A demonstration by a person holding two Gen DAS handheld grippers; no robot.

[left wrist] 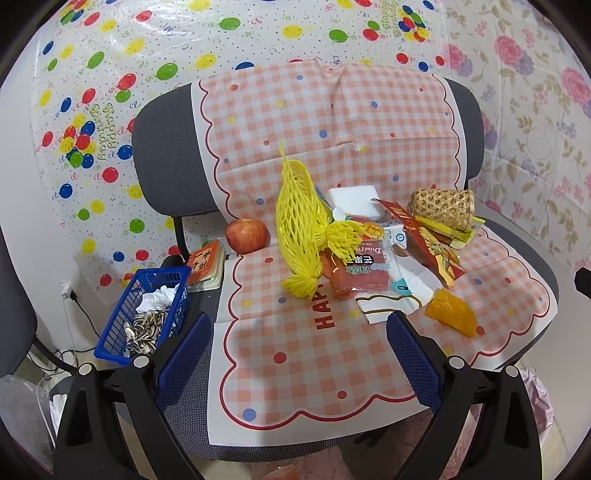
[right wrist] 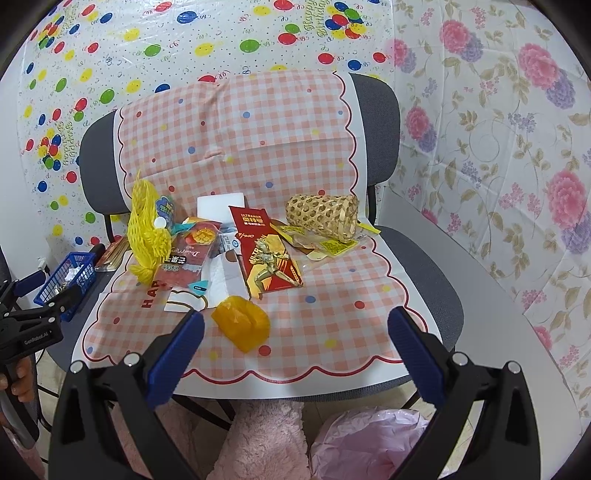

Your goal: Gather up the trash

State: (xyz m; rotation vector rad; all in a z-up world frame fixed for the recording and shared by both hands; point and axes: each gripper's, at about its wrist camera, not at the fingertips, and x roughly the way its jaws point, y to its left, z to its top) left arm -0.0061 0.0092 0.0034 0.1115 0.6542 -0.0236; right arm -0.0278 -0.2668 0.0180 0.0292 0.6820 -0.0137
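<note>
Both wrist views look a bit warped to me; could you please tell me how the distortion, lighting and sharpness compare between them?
Left wrist view: strong fisheye bending with dark corners, even soft light, a faint shadow under the open left hand-held gripper, yellow net sharp. Right wrist view: same bending and dark corners, mild sheen on the balloon sheet, orange wrapper crisp, open right hand-held gripper slightly soft.

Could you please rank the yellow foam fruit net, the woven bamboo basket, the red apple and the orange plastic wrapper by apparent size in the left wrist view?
1. Yellow foam fruit net
2. Woven bamboo basket
3–4. Red apple and orange plastic wrapper look alike; the wrapper lies nearer, so unranked.
</note>
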